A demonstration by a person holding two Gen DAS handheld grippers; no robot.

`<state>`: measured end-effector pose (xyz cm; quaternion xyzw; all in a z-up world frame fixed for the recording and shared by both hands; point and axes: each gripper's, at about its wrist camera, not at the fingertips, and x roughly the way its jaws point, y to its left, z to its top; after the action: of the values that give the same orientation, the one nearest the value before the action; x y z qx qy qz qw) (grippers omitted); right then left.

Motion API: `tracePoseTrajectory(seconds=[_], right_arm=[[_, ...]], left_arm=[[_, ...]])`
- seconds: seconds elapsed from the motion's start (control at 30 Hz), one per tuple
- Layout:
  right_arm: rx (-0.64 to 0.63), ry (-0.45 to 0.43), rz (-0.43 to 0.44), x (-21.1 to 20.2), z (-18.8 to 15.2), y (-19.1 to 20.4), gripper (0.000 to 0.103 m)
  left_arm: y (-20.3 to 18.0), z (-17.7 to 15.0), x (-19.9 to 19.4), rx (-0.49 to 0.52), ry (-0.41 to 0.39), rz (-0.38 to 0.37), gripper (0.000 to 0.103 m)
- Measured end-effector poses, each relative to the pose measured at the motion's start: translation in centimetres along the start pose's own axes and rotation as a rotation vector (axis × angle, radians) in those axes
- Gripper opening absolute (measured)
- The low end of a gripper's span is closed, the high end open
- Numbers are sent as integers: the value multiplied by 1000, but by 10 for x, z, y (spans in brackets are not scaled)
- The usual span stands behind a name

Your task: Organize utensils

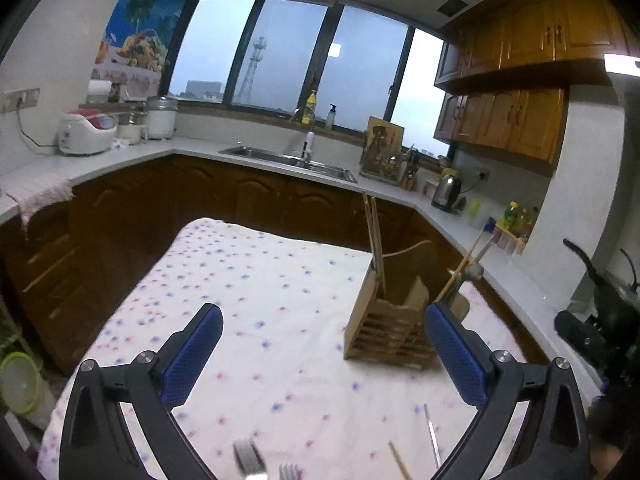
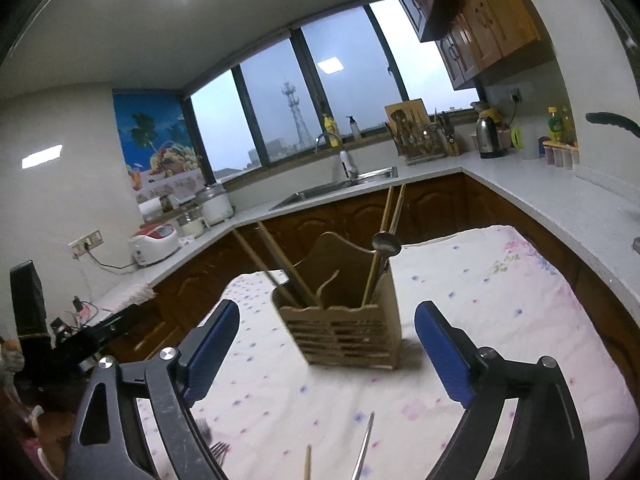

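A slatted wooden utensil holder stands on the flowered tablecloth; it also shows in the left wrist view. It holds wooden chopsticks and a metal spoon. Loose on the cloth at the near edge lie two forks, a chopstick and a thin metal utensil, the last also in the right wrist view. My left gripper is open and empty above the cloth. My right gripper is open and empty, facing the holder.
A grey L-shaped counter runs behind the table with a sink, a rice cooker, a kettle, a knife rack and bottles. Dark wooden cabinets stand below.
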<state>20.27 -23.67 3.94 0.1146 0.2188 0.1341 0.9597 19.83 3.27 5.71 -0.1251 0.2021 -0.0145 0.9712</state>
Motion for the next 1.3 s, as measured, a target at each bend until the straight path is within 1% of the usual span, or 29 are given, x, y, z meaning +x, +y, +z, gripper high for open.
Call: tracePoseTrajectory(seconds=[0.1, 0.23, 0.4, 0.6, 0.7, 0.77, 0.83, 0.97, 1.13, 1.3], right_arm=[[1, -2, 3, -16, -12, 5, 92], [13, -42, 7, -45, -28, 8, 93], [-21, -74, -7, -72, -43, 15, 95], [-56, -71, -12, -86, -58, 22, 97], [-81, -77, -10, -94, -57, 25, 97], [-105, -99, -16, -101, -52, 28, 97], [-120, -122, -24, -108, -49, 30, 101], [-141, -165, -30, -121, -53, 33, 102], [-166, -174, -50, -124, -71, 37, 103], [-162, -146, -85, -117, -96, 30, 103]], left_arm=[[-3, -10, -21, 39, -2, 43, 102], [-10, -23, -49, 62, -23, 62, 102], [-20, -44, -78, 96, -54, 86, 102], [-27, -61, -93, 125, -64, 92, 102], [-26, -65, -101, 129, -71, 85, 102], [-25, -65, -107, 135, -81, 88, 102], [-22, -66, -112, 141, -93, 87, 102], [-16, -75, -123, 148, -126, 103, 102], [-12, -98, -130, 163, -179, 118, 102], [-8, -126, -129, 185, -187, 101, 102]])
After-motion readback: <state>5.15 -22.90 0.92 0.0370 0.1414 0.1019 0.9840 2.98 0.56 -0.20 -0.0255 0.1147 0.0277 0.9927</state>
